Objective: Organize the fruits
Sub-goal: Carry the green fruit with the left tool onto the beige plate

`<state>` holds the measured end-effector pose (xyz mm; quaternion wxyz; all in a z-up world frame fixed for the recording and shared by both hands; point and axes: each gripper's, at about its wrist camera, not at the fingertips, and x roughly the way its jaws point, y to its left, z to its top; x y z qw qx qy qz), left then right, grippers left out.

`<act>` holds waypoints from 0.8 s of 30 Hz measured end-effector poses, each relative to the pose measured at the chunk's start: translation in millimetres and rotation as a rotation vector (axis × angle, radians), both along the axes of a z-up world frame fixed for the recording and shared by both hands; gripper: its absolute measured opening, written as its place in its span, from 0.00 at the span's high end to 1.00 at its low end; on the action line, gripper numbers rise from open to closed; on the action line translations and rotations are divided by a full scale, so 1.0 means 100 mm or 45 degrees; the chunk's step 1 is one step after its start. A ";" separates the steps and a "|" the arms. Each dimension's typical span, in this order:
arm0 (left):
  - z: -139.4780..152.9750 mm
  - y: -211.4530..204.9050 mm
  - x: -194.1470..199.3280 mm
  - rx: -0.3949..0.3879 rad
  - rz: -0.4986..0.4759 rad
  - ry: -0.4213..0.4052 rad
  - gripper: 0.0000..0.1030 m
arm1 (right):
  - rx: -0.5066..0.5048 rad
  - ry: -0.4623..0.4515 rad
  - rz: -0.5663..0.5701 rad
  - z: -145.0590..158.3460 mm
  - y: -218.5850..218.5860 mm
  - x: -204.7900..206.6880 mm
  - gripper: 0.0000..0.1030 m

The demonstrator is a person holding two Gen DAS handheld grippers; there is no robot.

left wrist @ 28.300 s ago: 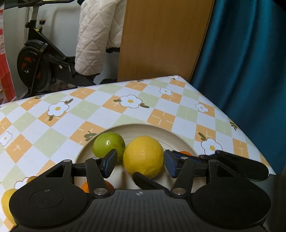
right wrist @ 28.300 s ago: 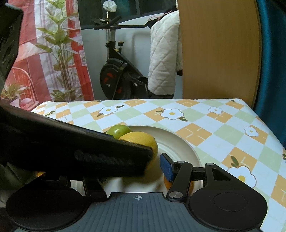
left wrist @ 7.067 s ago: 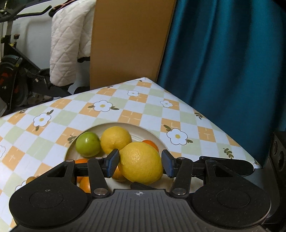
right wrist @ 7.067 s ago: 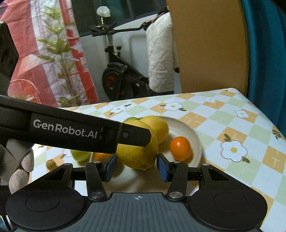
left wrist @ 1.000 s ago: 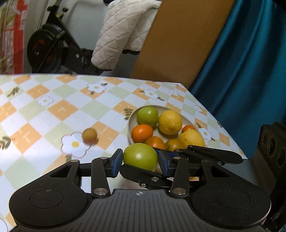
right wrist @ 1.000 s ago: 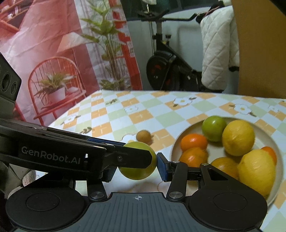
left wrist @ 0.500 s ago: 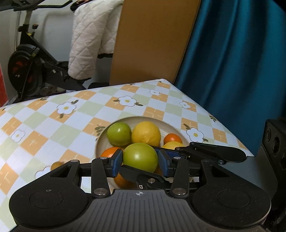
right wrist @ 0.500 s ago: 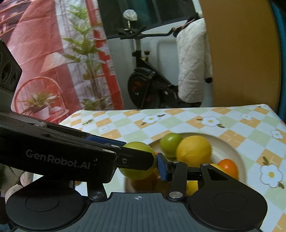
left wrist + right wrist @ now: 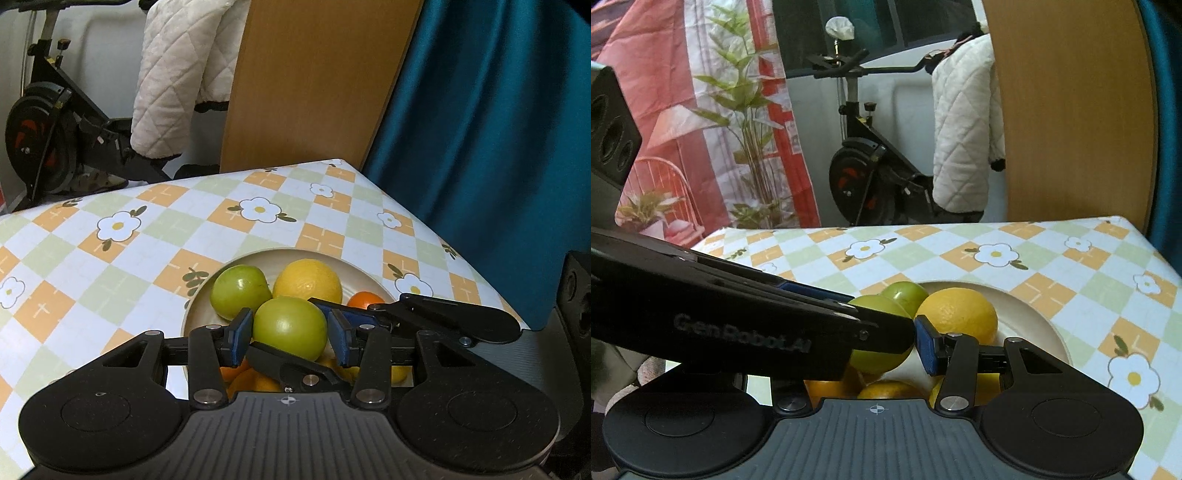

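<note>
Nearly done | your left tongs point(image 9: 290, 336) and right tongs point(image 9: 886, 345) both flank the green fruit point(image 9: 290, 328) over the plate's point(image 9: 373, 278) 6 o'clock edge, blue pads just apart | other fruits already plated | left: release it.

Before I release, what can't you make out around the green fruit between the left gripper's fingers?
- Right wrist view: the left gripper hides one finger of the right gripper.
- Both views: gripper bodies cover the orange fruits low in the plate; count unknown.
- Left wrist view: whether the pads touch the green fruit; gap too fine.
</note>
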<state>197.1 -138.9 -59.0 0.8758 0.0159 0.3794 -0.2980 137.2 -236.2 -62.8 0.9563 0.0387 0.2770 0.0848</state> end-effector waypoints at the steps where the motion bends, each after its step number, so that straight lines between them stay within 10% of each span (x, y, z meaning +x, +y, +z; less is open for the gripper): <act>1: -0.01 0.01 0.01 -0.004 0.002 0.003 0.54 | -0.014 0.006 0.001 0.00 0.02 0.01 0.58; 24: -0.19 0.07 0.11 -0.139 0.030 0.049 0.56 | -0.268 0.145 -0.015 -0.01 0.25 0.18 0.55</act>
